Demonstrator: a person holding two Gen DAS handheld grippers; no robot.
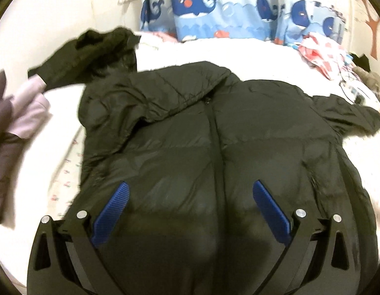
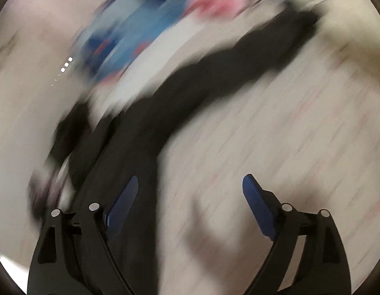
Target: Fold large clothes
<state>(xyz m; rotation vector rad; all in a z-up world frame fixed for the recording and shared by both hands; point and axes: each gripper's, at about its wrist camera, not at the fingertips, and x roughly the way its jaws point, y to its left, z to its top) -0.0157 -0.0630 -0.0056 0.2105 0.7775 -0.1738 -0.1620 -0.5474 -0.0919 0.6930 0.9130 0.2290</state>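
Step in hand, as a judgement: sleeve folds on the black puffer jacket (image 1: 214, 147), laid front up on the bed (image 1: 251, 54), zip running straight ahead between the left jaws. To do it well: take each sleeve near the cuff, carry it flat across the chest, and keep the body from bunching.

Left gripper (image 1: 188, 191): jaws wide, nothing between the pads, hovering over the jacket's lower front. The left sleeve (image 1: 121, 113) already lies folded onto the chest, ahead-left of the jaws.

Right gripper (image 2: 190, 184): jaws wide, empty; view badly smeared. The right sleeve (image 2: 251, 61) stretches ahead and right of the jaws, still unfolded. Bedsheet lies below the right jaw.
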